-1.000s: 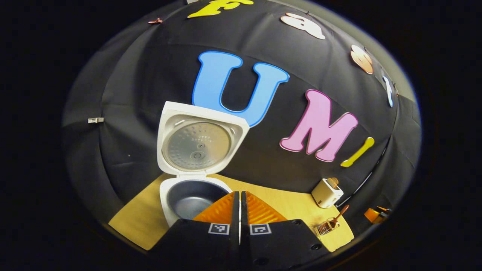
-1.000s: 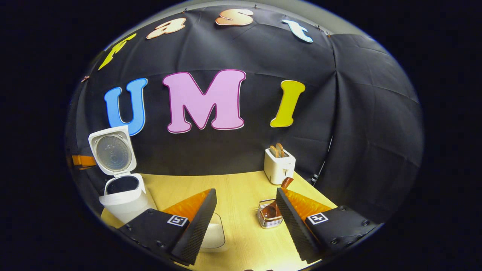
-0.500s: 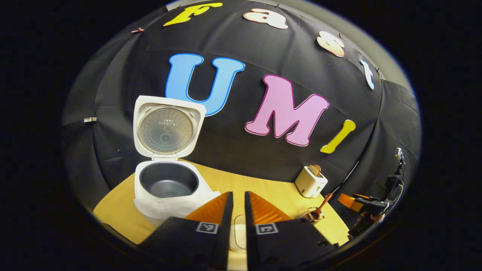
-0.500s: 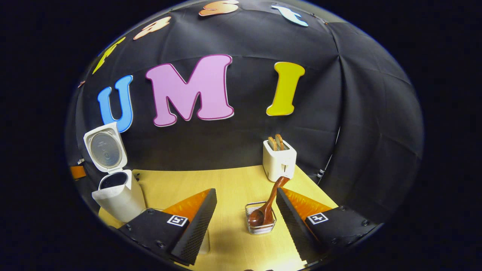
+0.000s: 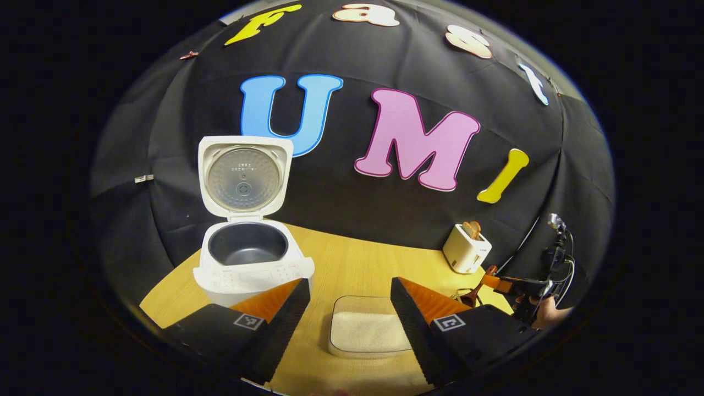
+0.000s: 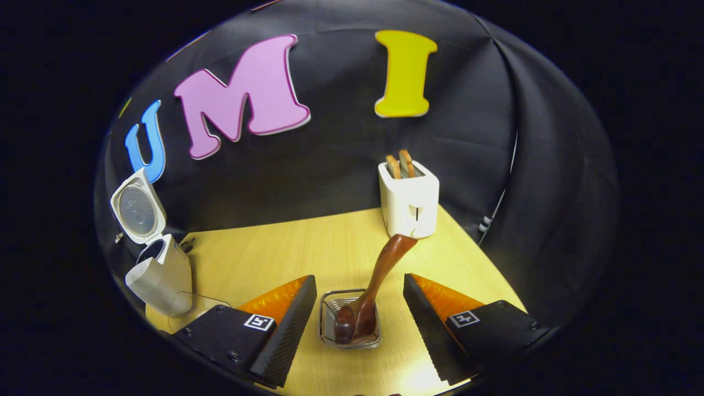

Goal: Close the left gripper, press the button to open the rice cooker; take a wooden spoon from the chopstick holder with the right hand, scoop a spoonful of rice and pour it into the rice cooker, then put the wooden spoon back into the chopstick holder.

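The wooden spoon [image 6: 379, 275] leans handle-up toward the toaster [image 6: 408, 199], bowl half hidden in the chopstick holder [image 6: 350, 324]; both grippers' jaws spread

The left gripper view looked from above the counter's [image 5: 352, 264] near edge toward the rice cooker [image 5: 250, 264], with the rice tray [image 5: 369, 333] close below. The right gripper view hung nearer, over the chopstick holder [image 6: 350, 324], facing the toaster [image 6: 408, 201]. Both views shared the cooker, the toaster and the counter.
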The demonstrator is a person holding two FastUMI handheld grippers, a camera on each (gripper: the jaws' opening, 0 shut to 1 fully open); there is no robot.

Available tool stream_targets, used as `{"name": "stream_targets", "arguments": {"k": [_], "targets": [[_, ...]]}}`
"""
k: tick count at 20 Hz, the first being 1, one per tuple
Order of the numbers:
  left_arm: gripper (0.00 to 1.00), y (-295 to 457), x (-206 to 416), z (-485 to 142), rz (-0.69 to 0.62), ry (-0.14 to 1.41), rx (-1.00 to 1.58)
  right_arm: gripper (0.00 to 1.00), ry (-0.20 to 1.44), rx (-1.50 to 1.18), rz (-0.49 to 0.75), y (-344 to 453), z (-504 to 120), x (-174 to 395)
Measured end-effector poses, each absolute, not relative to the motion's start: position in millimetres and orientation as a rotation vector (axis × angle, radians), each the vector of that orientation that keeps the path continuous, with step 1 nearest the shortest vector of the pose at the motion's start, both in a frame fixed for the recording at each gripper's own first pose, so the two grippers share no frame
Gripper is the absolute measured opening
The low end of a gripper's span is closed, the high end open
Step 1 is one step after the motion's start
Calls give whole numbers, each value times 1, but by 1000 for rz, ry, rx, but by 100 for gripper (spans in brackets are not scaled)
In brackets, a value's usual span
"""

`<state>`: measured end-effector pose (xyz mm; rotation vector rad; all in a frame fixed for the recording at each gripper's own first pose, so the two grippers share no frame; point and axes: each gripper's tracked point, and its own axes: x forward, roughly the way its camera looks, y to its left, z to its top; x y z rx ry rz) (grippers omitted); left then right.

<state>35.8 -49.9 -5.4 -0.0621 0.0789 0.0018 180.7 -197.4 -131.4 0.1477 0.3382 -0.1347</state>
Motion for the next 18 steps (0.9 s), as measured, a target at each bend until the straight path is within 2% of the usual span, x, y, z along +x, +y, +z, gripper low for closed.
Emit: {"name": "stream_targets", "arguments": {"k": [10, 12, 13, 14, 15, 16, 17, 18], "targets": [[96, -75, 27, -44, 36, 187, -19, 99, 476, 358, -102, -213, -191, 257], [96, -75, 27, -47, 40, 200, -27, 97, 500, 405, -97, -210, -197, 263], [96, -74, 27, -49, 43, 204, -36, 92, 509, 409, -95, -208, -198, 265], [96, -73, 27, -50, 47, 207, -42, 69, 501, 410, -83, -204, -196, 265], [96, -70, 28, -52, 53, 212, -47, 61, 495, 392, -82, -204, -193, 266], [95, -67, 27, -52, 60, 215, -47, 58, 491, 371, -82, -204, -191, 266], [96, -66, 28, -53, 62, 216, -47, 34, 481, 356, -93, -207, -187, 268], [96, -65, 29, -53, 62, 218, -50, 41, 474, 348, -104, -209, -184, 267]]}}
